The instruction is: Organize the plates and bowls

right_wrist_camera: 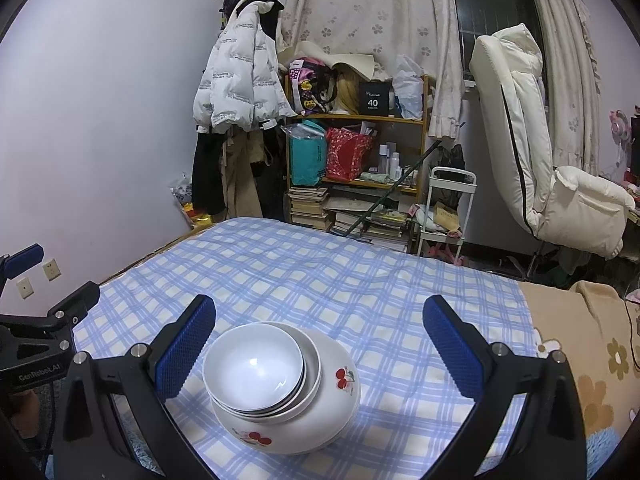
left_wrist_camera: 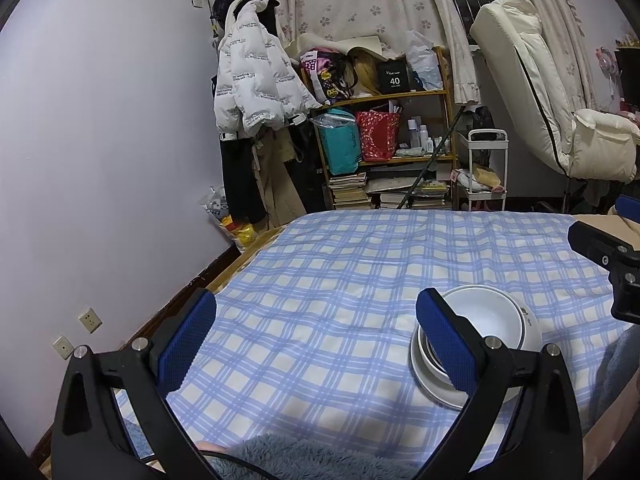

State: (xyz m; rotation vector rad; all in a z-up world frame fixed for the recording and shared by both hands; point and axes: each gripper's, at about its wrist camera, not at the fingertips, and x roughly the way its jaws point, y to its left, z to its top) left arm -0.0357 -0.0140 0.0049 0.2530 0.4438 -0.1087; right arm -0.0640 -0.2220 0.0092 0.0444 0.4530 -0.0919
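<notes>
A stack of white dishes stands on the blue checked cloth (right_wrist_camera: 320, 272). A small white bowl (right_wrist_camera: 253, 366) sits on top, nested in shallow plates, over a larger cherry-printed bowl (right_wrist_camera: 320, 412). My right gripper (right_wrist_camera: 320, 348) is open and empty, its blue pads on either side of the stack, above it. In the left wrist view the stack (left_wrist_camera: 484, 320) lies behind the right pad. My left gripper (left_wrist_camera: 316, 340) is open and empty, left of the stack. The right gripper's black body (left_wrist_camera: 612, 264) shows at the right edge there.
A beige flowered blanket (right_wrist_camera: 580, 344) covers the surface to the right of the cloth. Beyond the far edge stand a cluttered wooden shelf (right_wrist_camera: 360, 152), hanging coats (right_wrist_camera: 236, 92), a white cart (right_wrist_camera: 448, 208) and a white recliner chair (right_wrist_camera: 540, 152). A fluffy blue sleeve (left_wrist_camera: 304, 460) is near.
</notes>
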